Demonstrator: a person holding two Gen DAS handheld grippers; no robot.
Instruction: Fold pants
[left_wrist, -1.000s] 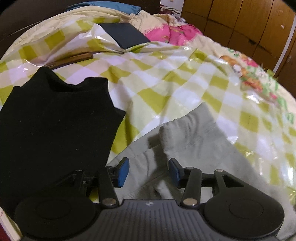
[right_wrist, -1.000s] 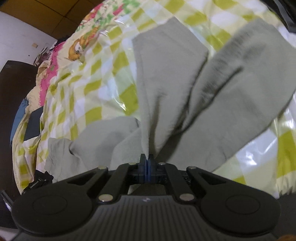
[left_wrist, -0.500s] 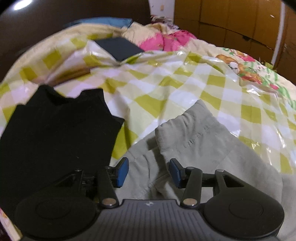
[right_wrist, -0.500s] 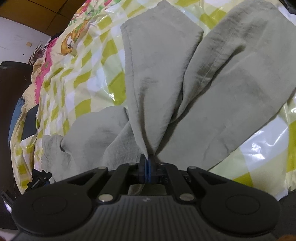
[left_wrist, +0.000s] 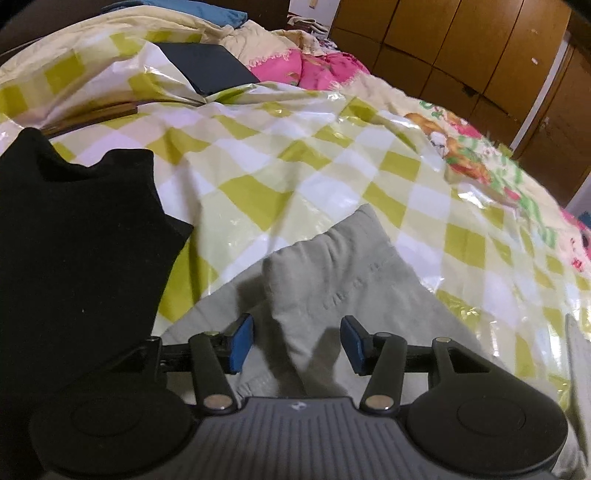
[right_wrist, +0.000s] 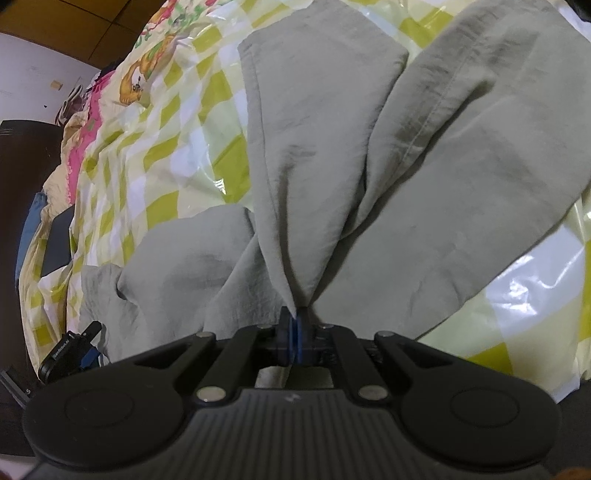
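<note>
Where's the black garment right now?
Left wrist view, left side: the black garment lies on the checked sheet, just left of the grey pants.

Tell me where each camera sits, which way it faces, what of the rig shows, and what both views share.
Left wrist: on the left gripper, looking forward and down across the checked sheet toward the wardrobe; its open jaws straddle the pants, with a black garment alongside.
Right wrist: on the right gripper, looking down along the pant legs; its jaws are shut on the pants.
Shared: the pants, the checked sheet; the left gripper shows at the right view's lower left.
</note>
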